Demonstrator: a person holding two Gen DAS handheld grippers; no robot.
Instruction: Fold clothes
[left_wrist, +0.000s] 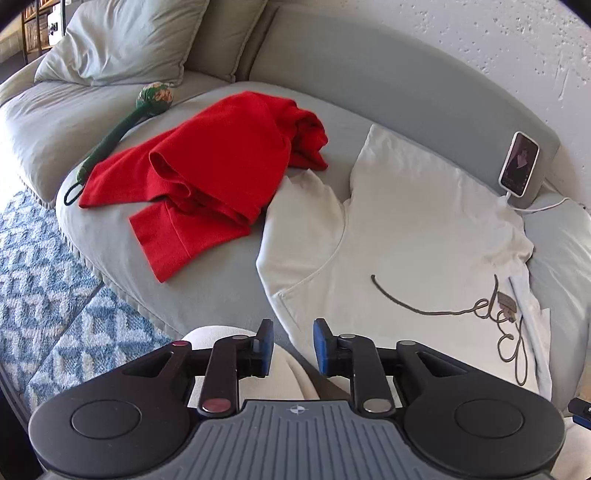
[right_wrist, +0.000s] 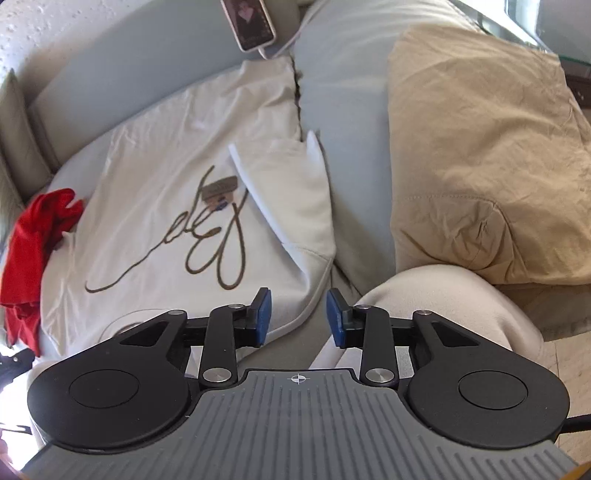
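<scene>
Left wrist view looks down on a grey sofa (left_wrist: 229, 266) with two garments spread on its seat. A white shirt (left_wrist: 406, 240) lies flat on the right part of the seat, its brown looping script (left_wrist: 443, 310) facing up and a small tag (left_wrist: 504, 301) resting on the lettering. One sleeve reaches left toward a crumpled red shirt (left_wrist: 207, 177), whose edge touches or overlaps that sleeve. A green stick with a flowered ball end (left_wrist: 122, 125) lies just beside the red shirt, partly under it. A phone (left_wrist: 519, 162) leans against the sofa back behind the white shirt, a white cable (left_wrist: 539, 208) running from its base. A blue patterned rug (left_wrist: 44, 280) covers the floor on the left. The left claw (left_wrist: 293, 343) hangs released above the near hem of the white shirt, its blue pads apart with nothing between them.

From the right wrist view, the white shirt (right_wrist: 166, 155) fills the left half, with a sheet of white paper (right_wrist: 266, 195) lying across its right side next to the tag (right_wrist: 219, 190). A tan cushion (right_wrist: 480, 155) sits on the sofa to the right, well apart from the shirt. The right claw (right_wrist: 299, 314) is also released, pads spread over the shirt's near corner, gripping nothing. A pale trouser knee (right_wrist: 436, 306) shows under it.
</scene>
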